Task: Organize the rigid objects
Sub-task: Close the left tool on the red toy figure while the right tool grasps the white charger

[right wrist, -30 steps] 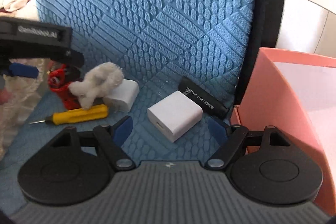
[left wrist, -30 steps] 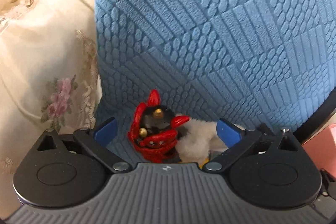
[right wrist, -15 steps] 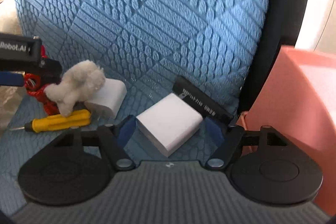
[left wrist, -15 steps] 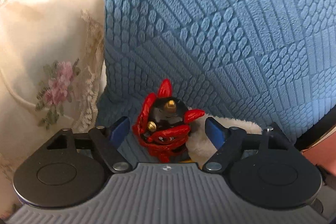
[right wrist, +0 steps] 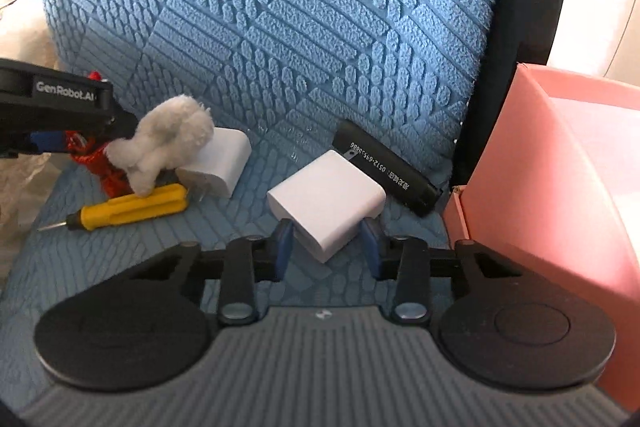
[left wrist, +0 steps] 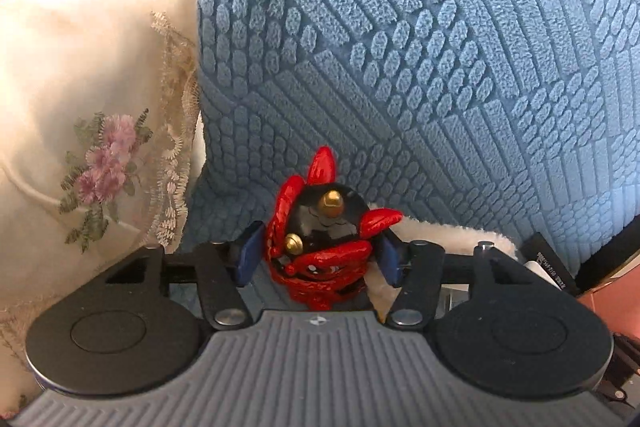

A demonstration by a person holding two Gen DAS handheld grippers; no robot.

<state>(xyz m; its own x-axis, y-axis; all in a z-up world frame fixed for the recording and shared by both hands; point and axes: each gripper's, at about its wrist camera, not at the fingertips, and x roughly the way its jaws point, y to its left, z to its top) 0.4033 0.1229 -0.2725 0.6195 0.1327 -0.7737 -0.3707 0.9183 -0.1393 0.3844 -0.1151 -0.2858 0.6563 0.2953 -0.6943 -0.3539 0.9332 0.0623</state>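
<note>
A red and black horned figurine (left wrist: 320,227) stands on the blue textured seat (left wrist: 400,67). My left gripper (left wrist: 319,257) is closing around it, and both blue pads touch its sides. A white cube charger (right wrist: 326,199) lies on the seat (right wrist: 280,27) between the pads of my right gripper (right wrist: 327,247). Those jaws are closing too, with the pads against the cube's near corner. The figurine (right wrist: 100,167) is partly hidden at the left of the right wrist view.
A white plush toy (right wrist: 168,143), a second white charger (right wrist: 220,163) and a yellow screwdriver (right wrist: 132,207) lie beside the figurine. A black stick-shaped device (right wrist: 384,171) rests behind the cube. A pink box (right wrist: 560,167) stands at the right; cream floral fabric (left wrist: 92,107) lies at the left.
Both grippers moved forward and down onto their objects. The left jaws narrowed from wide open onto the figurine, and the right jaws narrowed onto the white cube charger.
</note>
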